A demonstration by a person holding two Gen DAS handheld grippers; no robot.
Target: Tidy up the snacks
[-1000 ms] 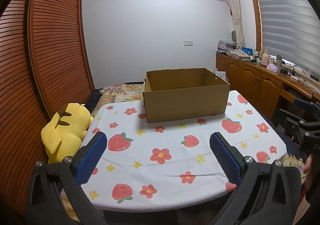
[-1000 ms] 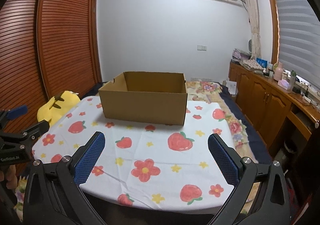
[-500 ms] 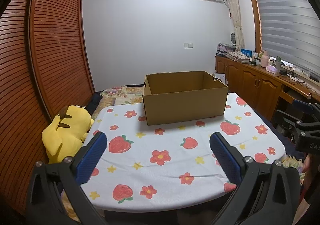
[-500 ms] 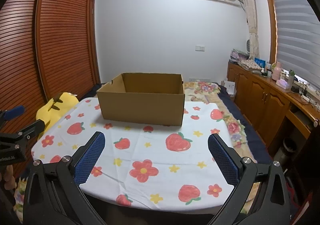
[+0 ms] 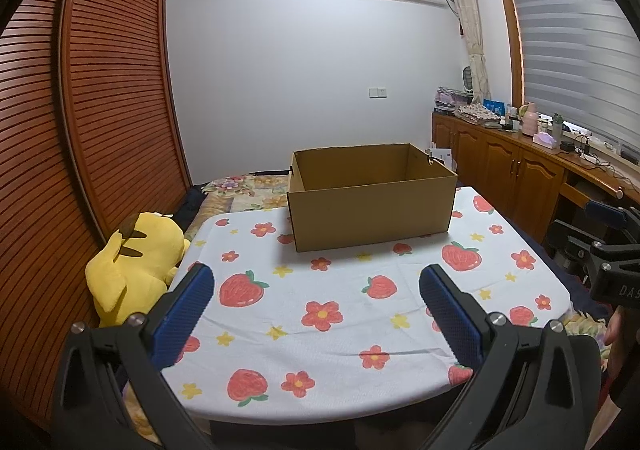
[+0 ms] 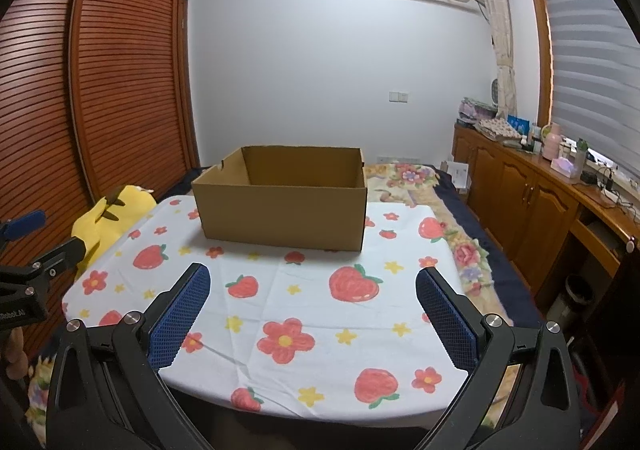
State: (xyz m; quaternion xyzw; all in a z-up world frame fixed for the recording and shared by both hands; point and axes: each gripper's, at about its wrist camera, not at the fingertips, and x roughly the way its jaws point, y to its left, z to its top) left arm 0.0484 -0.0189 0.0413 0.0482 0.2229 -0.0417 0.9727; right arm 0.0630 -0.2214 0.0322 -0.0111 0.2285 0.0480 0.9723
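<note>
Both grippers had drawn back slightly from the cardboard box (image 5: 372, 205). Left gripper (image 5: 316, 290) and right gripper (image 6: 312, 290) gaped wide, holding nothing, hovering before the box on the strawberry-print tablecloth (image 6: 312, 314). A yellow plush (image 5: 136, 262) lay left of the box.

The box (image 5: 372, 209) is plain brown cardboard, not shiny. The cloth (image 5: 340, 330) is soft. The toy (image 5: 136, 262) is fuzzy.

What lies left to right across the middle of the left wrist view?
Slatted wooden wardrobe → yellow plush toy → cardboard box → wooden cabinets → right gripper at the frame edge.
</note>
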